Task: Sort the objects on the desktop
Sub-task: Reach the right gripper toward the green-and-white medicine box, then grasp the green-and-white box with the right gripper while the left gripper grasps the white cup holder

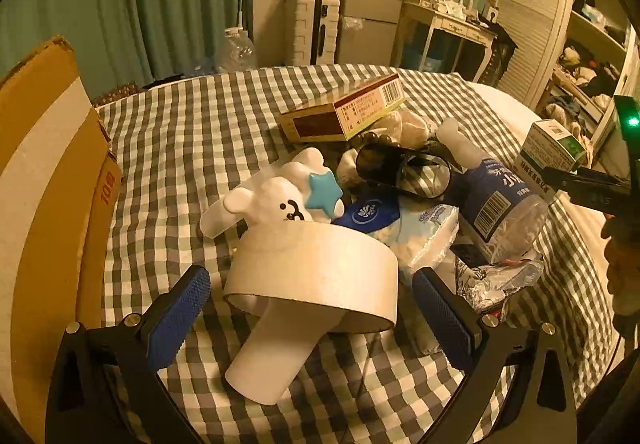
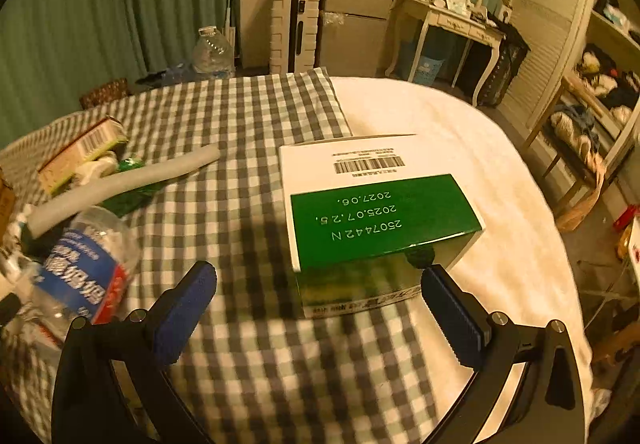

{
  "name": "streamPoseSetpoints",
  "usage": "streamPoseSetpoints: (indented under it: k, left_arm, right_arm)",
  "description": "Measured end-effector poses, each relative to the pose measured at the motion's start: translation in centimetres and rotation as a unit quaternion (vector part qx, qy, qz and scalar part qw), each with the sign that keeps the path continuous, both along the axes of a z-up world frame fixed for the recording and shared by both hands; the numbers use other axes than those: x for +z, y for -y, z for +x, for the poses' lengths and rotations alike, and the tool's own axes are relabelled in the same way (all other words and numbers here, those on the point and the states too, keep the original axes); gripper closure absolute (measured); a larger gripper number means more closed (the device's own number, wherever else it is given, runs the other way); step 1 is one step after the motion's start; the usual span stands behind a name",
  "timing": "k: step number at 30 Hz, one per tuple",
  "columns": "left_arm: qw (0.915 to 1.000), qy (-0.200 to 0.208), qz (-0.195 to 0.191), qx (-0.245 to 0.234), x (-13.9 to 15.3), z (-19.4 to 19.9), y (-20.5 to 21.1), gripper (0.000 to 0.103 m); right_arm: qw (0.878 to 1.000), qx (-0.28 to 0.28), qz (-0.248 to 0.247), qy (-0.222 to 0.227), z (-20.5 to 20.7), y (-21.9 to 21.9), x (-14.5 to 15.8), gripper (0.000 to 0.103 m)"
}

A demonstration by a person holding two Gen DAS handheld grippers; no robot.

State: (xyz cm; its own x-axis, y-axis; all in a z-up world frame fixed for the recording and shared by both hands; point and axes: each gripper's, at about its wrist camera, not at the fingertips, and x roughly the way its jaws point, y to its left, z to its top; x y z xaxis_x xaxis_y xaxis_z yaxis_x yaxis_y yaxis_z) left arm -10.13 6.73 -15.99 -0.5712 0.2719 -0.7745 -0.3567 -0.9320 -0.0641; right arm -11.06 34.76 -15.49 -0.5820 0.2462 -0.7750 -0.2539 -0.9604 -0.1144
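Observation:
My left gripper (image 1: 310,302) is open, its blue pads on either side of a white tape roll (image 1: 316,276) that leans on a white bear-shaped toy (image 1: 276,200) with a blue star. Behind lie black sunglasses (image 1: 404,168), a blue-labelled plastic bottle (image 1: 496,196), a tissue pack (image 1: 420,232) and a brown medicine box (image 1: 344,108). My right gripper (image 2: 320,304) is open over the checked cloth (image 2: 240,116), just in front of a green and white box (image 2: 380,212); its right pad (image 2: 452,312) is near the box's front corner. The right gripper also shows at the left wrist view's right edge (image 1: 592,184).
A cardboard box (image 1: 44,180) stands at the left edge. In the right wrist view a grey foam tube (image 2: 120,180), the bottle (image 2: 80,268) and the medicine box (image 2: 84,152) lie at the left. A white cloth (image 2: 460,148) covers the right of the surface.

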Motion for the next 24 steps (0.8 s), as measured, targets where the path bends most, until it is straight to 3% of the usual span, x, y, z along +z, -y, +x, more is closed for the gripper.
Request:
streamPoseSetpoints:
  k: [3,5,10,11,15,17,18,19,22,24]
  left_arm:
    - [0.9999,-0.009,-0.004,-0.001,0.2,0.2,0.1,0.001]
    - [1.0,-0.006,-0.001,-0.007,0.2,0.3,0.1,0.008]
    - [0.9997,-0.017,-0.01,-0.016,0.5,0.5,-0.4,0.017]
    - [0.9997,-0.018,-0.01,-0.016,0.5,0.5,-0.5,0.018]
    - [0.9998,-0.016,-0.005,-0.013,0.4,0.3,-0.3,0.018]
    - [0.9997,-0.018,-0.005,-0.013,0.4,0.3,-0.2,0.018]
    - [0.9997,-0.018,-0.005,-0.014,0.4,0.3,-0.2,0.018]
    - [0.9997,-0.019,-0.006,-0.014,0.4,0.4,-0.2,0.018]
    - [0.9996,-0.022,-0.005,-0.014,0.7,0.5,-0.1,0.018]
    - [0.9996,-0.024,-0.003,-0.012,1.2,0.5,-0.1,0.018]
  right_arm:
    - [1.0,-0.003,0.007,0.006,-0.7,-0.7,-0.5,0.003]
    - [1.0,-0.01,-0.006,0.013,-0.8,-1.3,-1.0,0.008]
    - [0.999,-0.005,-0.039,0.017,-0.9,-1.8,-1.4,0.038]
    - [0.999,-0.002,-0.038,0.019,-0.9,-1.7,-1.4,0.039]
    - [0.999,0.005,-0.033,0.007,-0.3,-1.5,-0.1,0.039]
    - [1.0,0.018,-0.008,-0.001,0.3,-1.1,1.2,0.025]
    - [1.0,0.025,0.006,-0.002,0.4,-0.9,1.6,0.012]
    - [0.999,0.039,0.032,-0.008,0.7,-0.7,2.1,0.009]
    - [0.995,0.059,0.071,-0.027,0.7,-0.7,2.7,0.009]
    - [0.995,0.081,0.047,-0.03,0.0,-1.2,2.8,0.009]
